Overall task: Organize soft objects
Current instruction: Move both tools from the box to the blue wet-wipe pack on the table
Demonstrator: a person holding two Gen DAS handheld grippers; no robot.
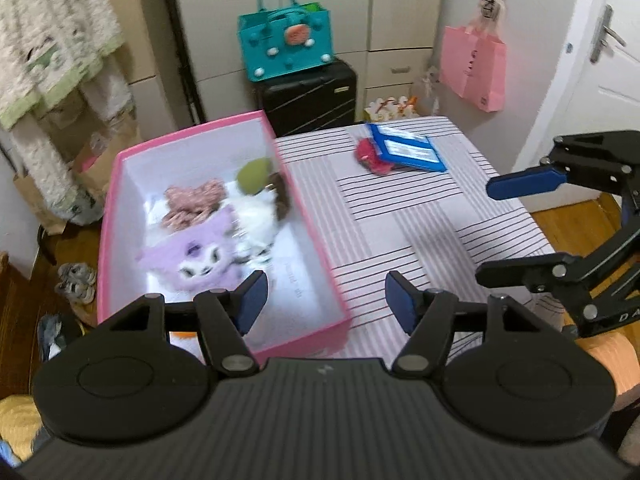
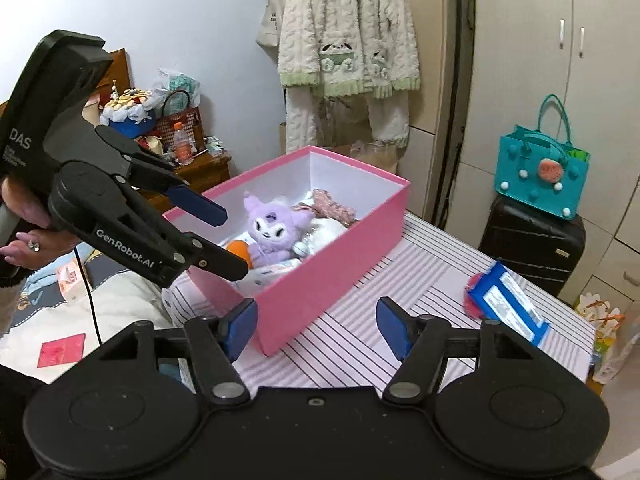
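Several soft toys already lie in the pink box on the striped table, one red fuzzy thing remains out under a blue packet at the far side, and both the left claw and right claw stand apart, empty.

pink box on striped table | purple plush inside | red fluffy item right of box | left gripper empty, near box front corner
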